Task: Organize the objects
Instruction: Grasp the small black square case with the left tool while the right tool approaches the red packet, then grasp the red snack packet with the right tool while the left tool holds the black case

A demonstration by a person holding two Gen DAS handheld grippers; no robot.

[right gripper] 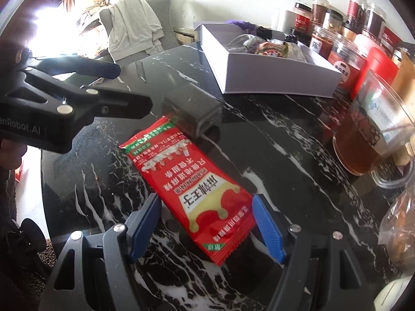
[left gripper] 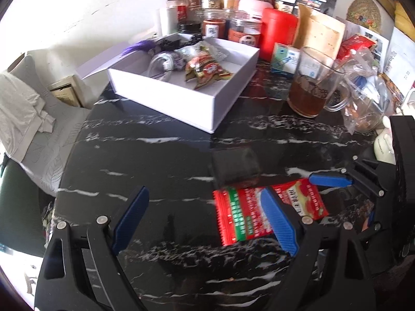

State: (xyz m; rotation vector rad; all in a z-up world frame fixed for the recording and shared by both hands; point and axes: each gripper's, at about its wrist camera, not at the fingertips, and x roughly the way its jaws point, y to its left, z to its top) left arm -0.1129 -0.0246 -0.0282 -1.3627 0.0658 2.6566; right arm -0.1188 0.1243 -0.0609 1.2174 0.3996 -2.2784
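Your right gripper point(right gripper: 206, 226), fingers spread, straddles the flat red snack packet point(right gripper: 192, 178) on the table; left gripper point(left gripper: 205, 220) open w/ nothing. Next: close, carry to far white cardboard box point(right gripper: 272, 77).

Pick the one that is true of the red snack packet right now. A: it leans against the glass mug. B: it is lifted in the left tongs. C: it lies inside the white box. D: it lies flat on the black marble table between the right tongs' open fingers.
D: the red snack packet lies flat on the black marble table, its near end between the spread fingers of the right tongs, well short of the white box.
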